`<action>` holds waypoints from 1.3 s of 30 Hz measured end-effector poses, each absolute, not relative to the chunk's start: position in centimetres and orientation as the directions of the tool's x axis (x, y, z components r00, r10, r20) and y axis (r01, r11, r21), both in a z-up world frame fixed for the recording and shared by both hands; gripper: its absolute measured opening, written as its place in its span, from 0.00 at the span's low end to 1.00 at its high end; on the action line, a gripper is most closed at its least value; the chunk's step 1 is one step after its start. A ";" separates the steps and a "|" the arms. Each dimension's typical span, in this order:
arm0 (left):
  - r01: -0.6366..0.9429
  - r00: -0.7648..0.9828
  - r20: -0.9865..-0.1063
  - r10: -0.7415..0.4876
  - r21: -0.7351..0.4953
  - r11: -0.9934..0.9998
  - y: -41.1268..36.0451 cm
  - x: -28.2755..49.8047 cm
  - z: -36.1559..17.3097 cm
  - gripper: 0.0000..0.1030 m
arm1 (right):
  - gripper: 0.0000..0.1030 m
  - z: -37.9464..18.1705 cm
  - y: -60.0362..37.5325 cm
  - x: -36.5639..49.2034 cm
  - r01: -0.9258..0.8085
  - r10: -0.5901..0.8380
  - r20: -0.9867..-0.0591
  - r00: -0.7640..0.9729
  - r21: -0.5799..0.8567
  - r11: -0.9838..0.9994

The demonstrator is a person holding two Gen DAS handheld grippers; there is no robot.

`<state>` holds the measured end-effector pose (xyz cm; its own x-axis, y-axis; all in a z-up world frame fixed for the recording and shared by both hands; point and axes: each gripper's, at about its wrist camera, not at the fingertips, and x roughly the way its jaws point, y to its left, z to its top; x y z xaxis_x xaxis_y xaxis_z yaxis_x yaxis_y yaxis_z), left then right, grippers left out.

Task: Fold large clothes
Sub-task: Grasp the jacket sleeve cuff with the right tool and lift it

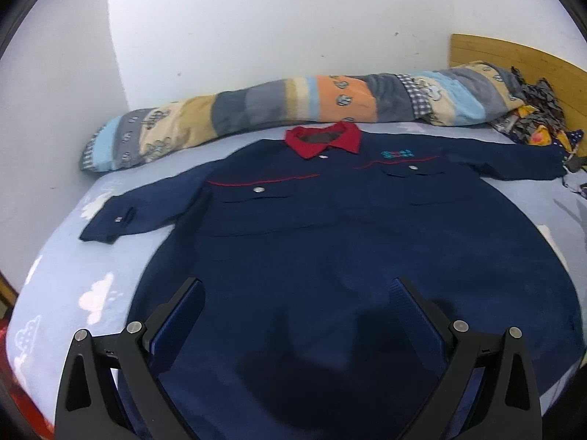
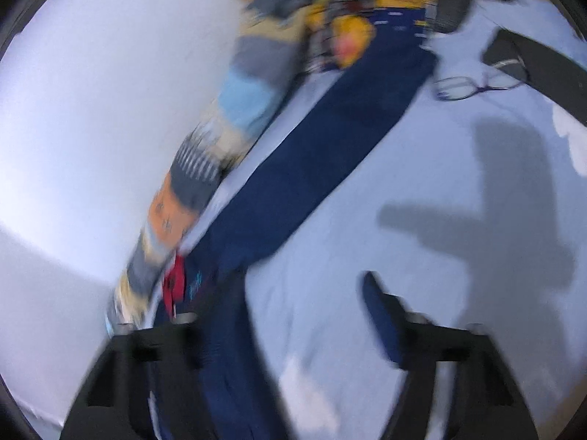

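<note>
Navy shirt (image 1: pixel 330 227) flat on bed (image 1: pixel 73 278), open-jawed left claw (image 1: pixel 299 293) above hem.

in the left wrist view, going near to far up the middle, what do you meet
left gripper with open jaws → navy shirt spread flat → its red collar → rolled striped blanket → white wall

The shirt (image 1: pixel 330 238) is spread flat on the bed (image 1: pixel 91 275), its collar (image 1: pixel 323 141) toward the wall-side edge. A rolled blanket (image 1: pixel 256 113) is laid along that edge, behind the collar. Glasses (image 2: pixel 473 84) are placed on the bed beside the end of one sleeve (image 2: pixel 330 154).
</note>
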<state>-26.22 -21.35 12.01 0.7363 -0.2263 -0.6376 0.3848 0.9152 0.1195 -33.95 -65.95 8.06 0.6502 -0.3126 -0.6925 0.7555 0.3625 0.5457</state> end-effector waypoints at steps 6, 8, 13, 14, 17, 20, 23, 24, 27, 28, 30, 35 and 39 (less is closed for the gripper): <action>0.405 0.707 -0.665 -0.242 0.100 0.909 -21.3 -24.5 11.9 0.99 | 0.54 5.7 -75.8 -34.1 0.810 -0.421 -0.697 0.580 0.547 0.210; 0.406 0.702 -0.670 -0.241 0.099 0.909 -21.2 -24.1 11.9 0.99 | 0.49 4.7 -78.2 -33.8 0.825 -0.446 -0.703 0.554 0.535 0.182; 0.388 0.685 -0.694 -0.222 0.089 0.917 -21.8 -23.5 11.4 0.99 | 0.42 2.5 -83.1 -32.9 0.828 -0.478 -0.700 0.530 0.550 0.113; 0.384 0.679 -0.700 -0.220 0.084 0.920 -21.8 -23.2 11.3 0.99 | 0.40 2.1 -83.8 -32.9 0.829 -0.482 -0.702 0.525 0.550 0.102; 0.368 0.676 -0.708 -0.205 0.083 0.926 -22.0 -22.5 11.1 0.99 | 0.32 1.4 -86.2 -32.5 0.832 -0.504 -0.694 0.513 0.548 0.092; 0.356 0.670 -0.716 -0.195 0.080 0.931 -22.3 -22.0 10.7 0.99 | 0.28 1.1 -88.1 -32.5 0.825 -0.540 -0.667 0.513 0.558 0.094; 0.355 0.664 -0.722 -0.196 0.074 0.932 -22.9 -21.8 10.5 0.99 | 0.07 1.2 -88.4 -33.1 0.791 -0.536 -0.633 0.558 0.601 0.114; 0.359 0.665 -0.720 -0.197 0.077 0.930 -23.0 -21.8 10.5 0.99 | 0.06 1.6 -88.2 -33.4 0.781 -0.541 -0.618 0.571 0.611 0.126; 0.367 0.683 -0.704 -0.195 0.100 0.925 -23.4 -22.4 10.6 0.99 | 0.06 4.3 -86.5 -33.3 0.761 -0.564 -0.561 0.606 0.614 0.208; 0.370 0.687 -0.699 -0.198 0.102 0.923 -23.4 -22.5 10.7 0.99 | 0.06 5.7 -85.7 -33.0 0.749 -0.569 -0.534 0.626 0.616 0.245; 0.375 0.694 -0.691 -0.204 0.105 0.921 -23.4 -23.0 10.7 0.99 | 0.05 8.5 -84.4 -32.3 0.727 -0.566 -0.497 0.658 0.615 0.306; 0.375 0.713 -0.668 -0.212 0.108 0.921 -22.6 -24.4 11.1 0.99 | 0.06 15.1 -81.0 -29.0 0.685 -0.545 -0.440 0.713 0.603 0.409; 0.361 0.722 -0.654 -0.224 0.081 0.929 -21.1 -25.1 11.7 0.99 | 0.06 20.2 -77.7 -24.6 0.641 -0.512 -0.402 0.759 0.594 0.485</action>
<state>-25.08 -21.12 11.69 0.7224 -0.2236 -0.6543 0.3610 0.9290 0.0812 -24.58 -77.67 20.21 0.7594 -0.5117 -0.4019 0.6414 0.4852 0.5943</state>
